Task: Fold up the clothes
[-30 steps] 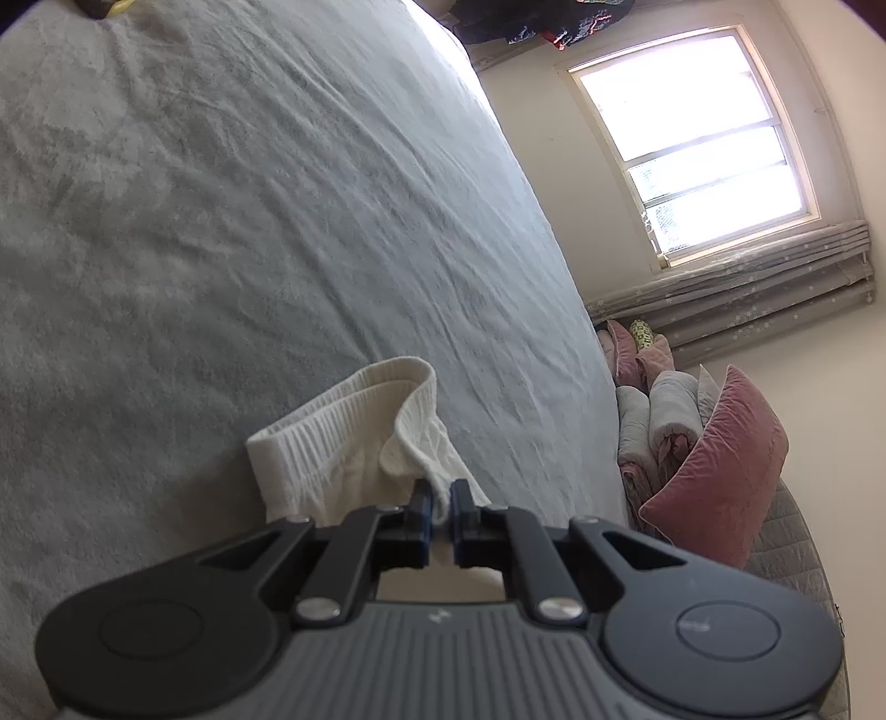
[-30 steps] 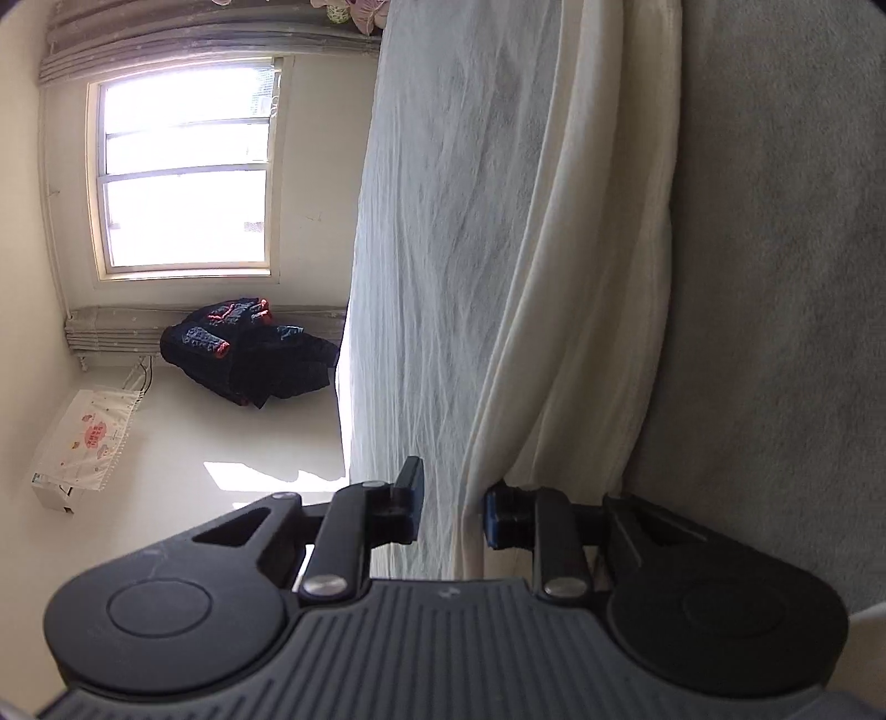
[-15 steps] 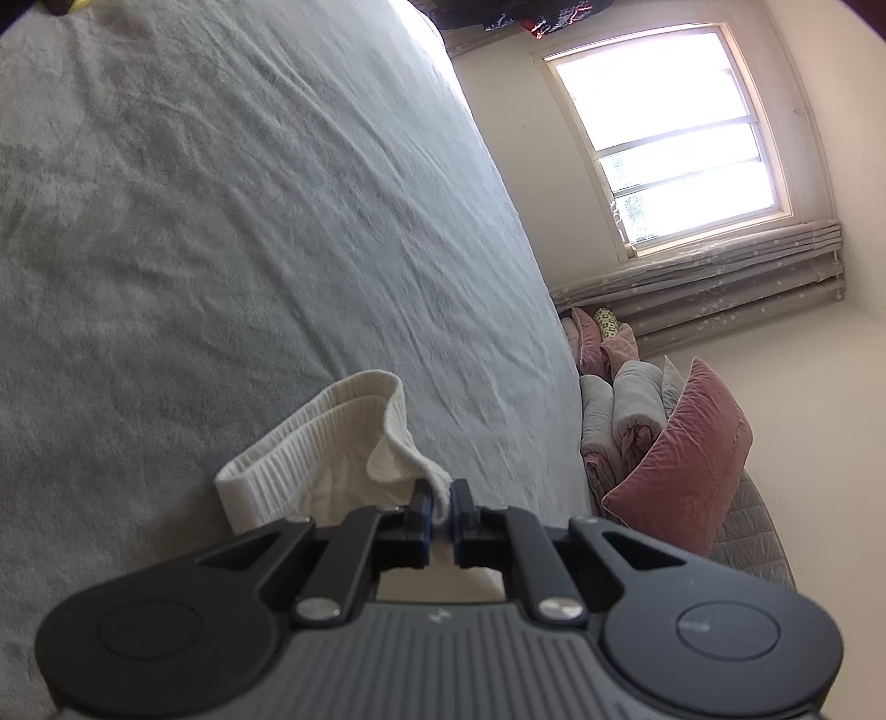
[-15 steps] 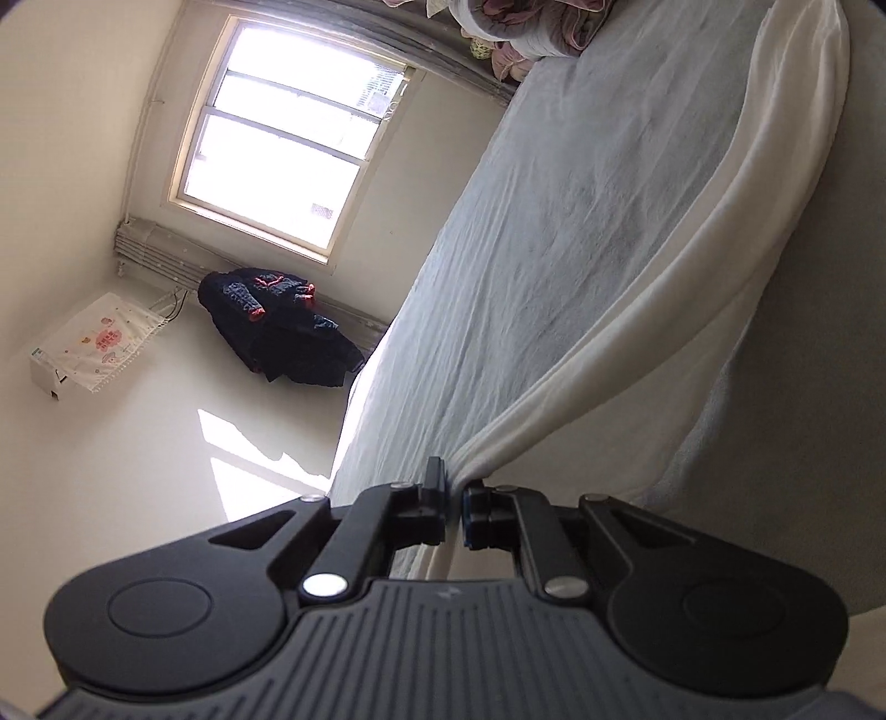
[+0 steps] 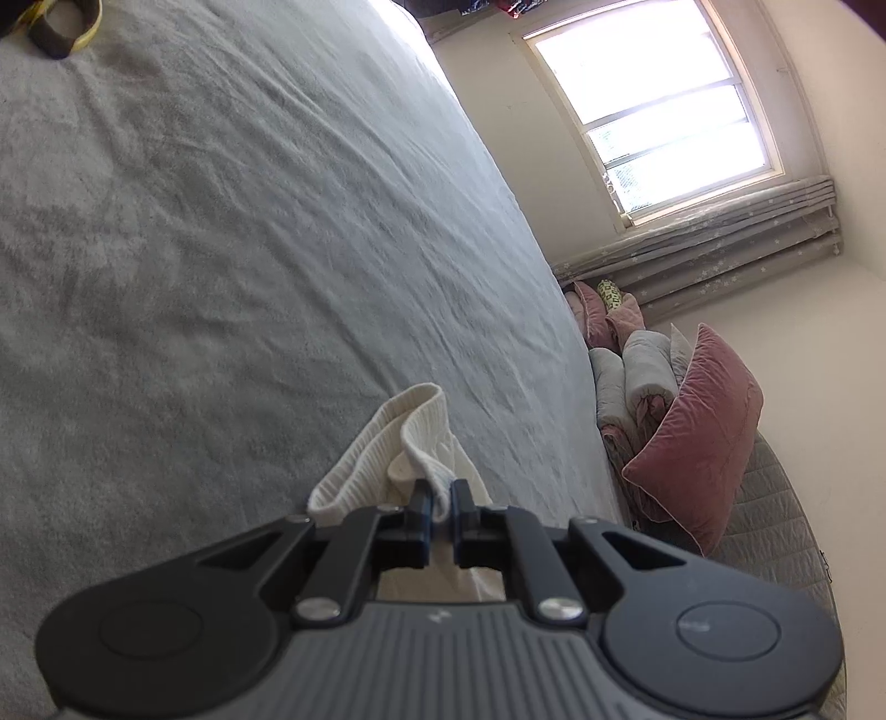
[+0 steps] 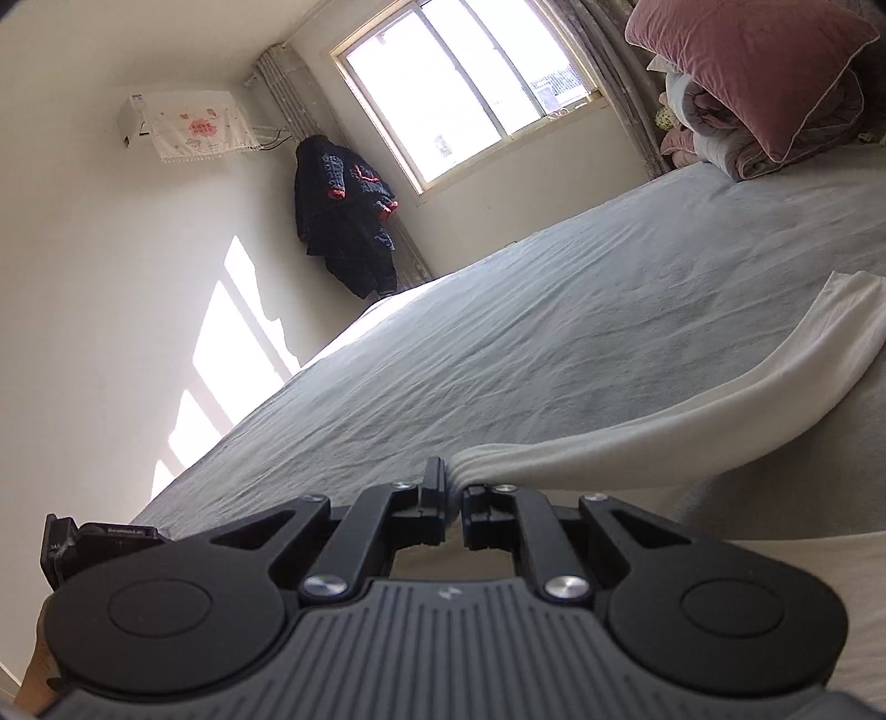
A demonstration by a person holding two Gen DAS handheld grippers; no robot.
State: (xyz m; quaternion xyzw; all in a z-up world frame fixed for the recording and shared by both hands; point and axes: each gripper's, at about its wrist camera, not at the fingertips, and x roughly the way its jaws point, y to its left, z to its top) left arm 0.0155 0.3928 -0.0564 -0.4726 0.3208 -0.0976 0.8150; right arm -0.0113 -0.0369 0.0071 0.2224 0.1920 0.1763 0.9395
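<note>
Both grippers (image 5: 438, 507) (image 6: 454, 501) clamped on white garment (image 6: 692, 426)

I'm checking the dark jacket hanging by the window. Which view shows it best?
Right wrist view: the jacket hangs in full in the corner beside the window. The left wrist view shows only a dark scrap at its top edge.

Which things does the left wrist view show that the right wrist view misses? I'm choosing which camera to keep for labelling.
Left wrist only: the left gripper shut on the ribbed cuff of the white garment, and a dark and yellow item at the bed's far corner.
Right wrist only: the right gripper shut on the garment's edge, a dark jacket hanging by the wall, and a covered wall unit.
Both: the grey bed, window, pink pillow.
</note>
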